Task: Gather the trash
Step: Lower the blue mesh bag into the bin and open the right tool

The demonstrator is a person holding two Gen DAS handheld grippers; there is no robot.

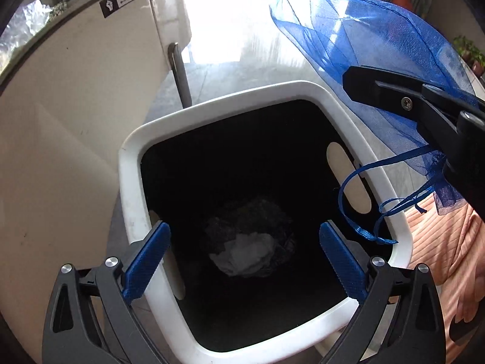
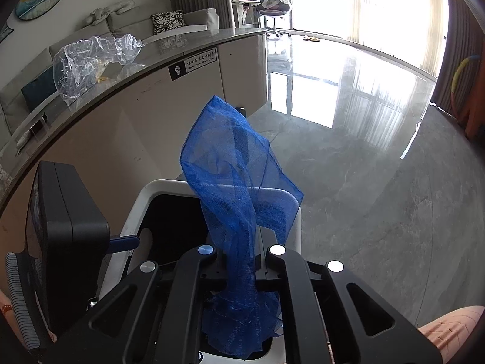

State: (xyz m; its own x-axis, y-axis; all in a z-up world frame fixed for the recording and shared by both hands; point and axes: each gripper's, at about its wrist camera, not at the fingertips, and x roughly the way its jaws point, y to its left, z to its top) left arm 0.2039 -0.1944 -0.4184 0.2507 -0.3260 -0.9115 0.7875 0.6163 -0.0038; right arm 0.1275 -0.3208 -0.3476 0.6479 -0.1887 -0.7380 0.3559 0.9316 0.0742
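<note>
Blue mesh fabric, a thin see-through drawstring pouch [image 1: 357, 48], fills the upper right of the left wrist view, where the right gripper [image 1: 351, 83] comes in as a black arm from the right edge with its jaws closed on the cloth. The pouch's blue cord [image 1: 360, 209] hangs in loops over the right rim of the white plastic waste bin [image 1: 212, 103], so the pouch is probably held here to go into the bin. At the bottom of this view the left gripper [image 1: 244, 257] stands with its jaws wide apart and nothing between them, right above the bin's opening. Deep in the dark bin, in the middle of the frame between the two blue pads [image 1: 148, 261], lies a crumpled white paper ball [image 1: 242, 257] on some dark netting; it looks as if it belongs there already.

In the right wrist view the same pouch rises from the lower centre to the middle of the frame, pinched between the closed black jaws, with its gathered end bunched below them. The bin's rim shows just behind the cloth. At the upper left, on the grey counter top [image 2: 194, 38], lies a crumpled clear plastic bag [image 2: 91, 60], well apart from both grippers and probably trash not yet collected.
</note>
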